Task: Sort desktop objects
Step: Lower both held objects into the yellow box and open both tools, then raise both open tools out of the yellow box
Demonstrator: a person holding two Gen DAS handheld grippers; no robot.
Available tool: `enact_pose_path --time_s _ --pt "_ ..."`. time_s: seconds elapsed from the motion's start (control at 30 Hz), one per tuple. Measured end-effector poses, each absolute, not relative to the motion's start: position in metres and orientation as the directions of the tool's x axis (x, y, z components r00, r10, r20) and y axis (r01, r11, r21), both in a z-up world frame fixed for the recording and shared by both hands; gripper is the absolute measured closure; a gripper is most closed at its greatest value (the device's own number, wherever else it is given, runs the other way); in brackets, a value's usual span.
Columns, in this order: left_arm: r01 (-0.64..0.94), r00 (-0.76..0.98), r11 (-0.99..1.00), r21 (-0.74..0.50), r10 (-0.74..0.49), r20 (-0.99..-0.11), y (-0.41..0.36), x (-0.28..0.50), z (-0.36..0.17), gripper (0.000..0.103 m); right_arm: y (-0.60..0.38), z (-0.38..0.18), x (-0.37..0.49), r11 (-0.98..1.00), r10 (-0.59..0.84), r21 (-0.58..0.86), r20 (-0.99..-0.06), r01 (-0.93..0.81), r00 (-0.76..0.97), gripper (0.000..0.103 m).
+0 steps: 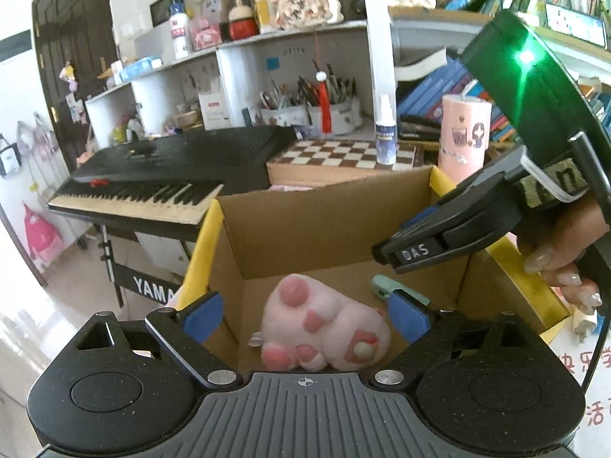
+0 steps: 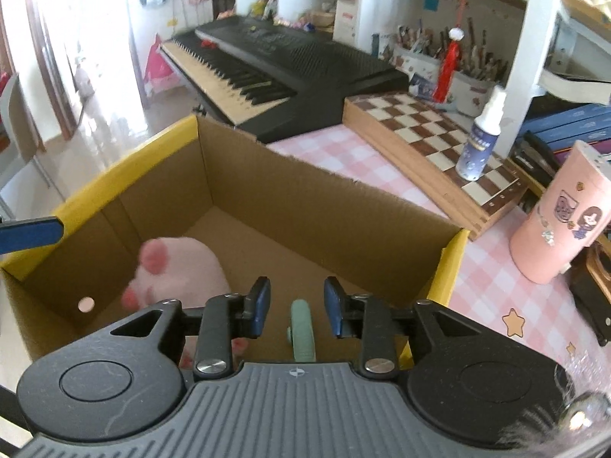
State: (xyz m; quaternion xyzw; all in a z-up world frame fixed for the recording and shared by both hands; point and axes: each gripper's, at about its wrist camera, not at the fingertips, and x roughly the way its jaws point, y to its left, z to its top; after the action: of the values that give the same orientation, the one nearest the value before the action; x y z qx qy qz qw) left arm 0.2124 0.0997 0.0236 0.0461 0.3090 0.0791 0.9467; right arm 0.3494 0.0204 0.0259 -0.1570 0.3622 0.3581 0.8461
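- Two things lie on the floor of the open cardboard box (image 2: 244, 191): a pink plush paw (image 1: 324, 324) on the left and a small green clip-like thing (image 2: 301, 328) on the right, near each other but apart.
- Left hand-held gripper (image 1: 305, 315) hangs over the near edge of the box with its blue pads spread wide; the paw sits below and between them, and I see nothing pinched.
- Right hand-held gripper (image 2: 296, 309) points down into the box from the right side. Its pads stand a little apart, with the green thing lying lower down in the gap and not touching either pad.
- In the left view, the right hand-held gripper and the person's fingers (image 1: 561, 267) holding it reach over the right wall of the box.
- Yellow flaps line the left and right edges of the box; the far wall stands tall and plain brown.
- Behind the box on the pink checked surface (image 2: 343, 156) sits a wooden chessboard (image 2: 439, 141) with a small spray bottle (image 2: 481, 137) standing on it.
- To the right stands a pink round tin (image 2: 557, 221) with stickers, well apart from the box.
- On the far left a black keyboard (image 2: 275, 61) reaches to the far left corner of the box.
- Further back, shelves hold pen pots (image 1: 305, 110) and books (image 1: 431, 91).
- Most of the box floor between the two things and the far wall is bare.
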Motion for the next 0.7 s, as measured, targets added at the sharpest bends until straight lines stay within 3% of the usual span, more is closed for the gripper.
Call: enact_pose_path --time_s 0.37,0.7 --pt "-0.182 0.824 0.98 0.081 0.196 -0.531 0.119 0.18 0.04 0.007 -0.009 0.061 0.305 0.774 0.518 0.052 -0.624 -0.631 0.585 0.074" --pt "-0.212 0.851 0.977 0.036 0.203 -0.484 0.131 0.145 0.05 0.007 -0.042 0.074 0.253 0.866 0.458 0.091 -0.541 -0.492 0.705 0.073"
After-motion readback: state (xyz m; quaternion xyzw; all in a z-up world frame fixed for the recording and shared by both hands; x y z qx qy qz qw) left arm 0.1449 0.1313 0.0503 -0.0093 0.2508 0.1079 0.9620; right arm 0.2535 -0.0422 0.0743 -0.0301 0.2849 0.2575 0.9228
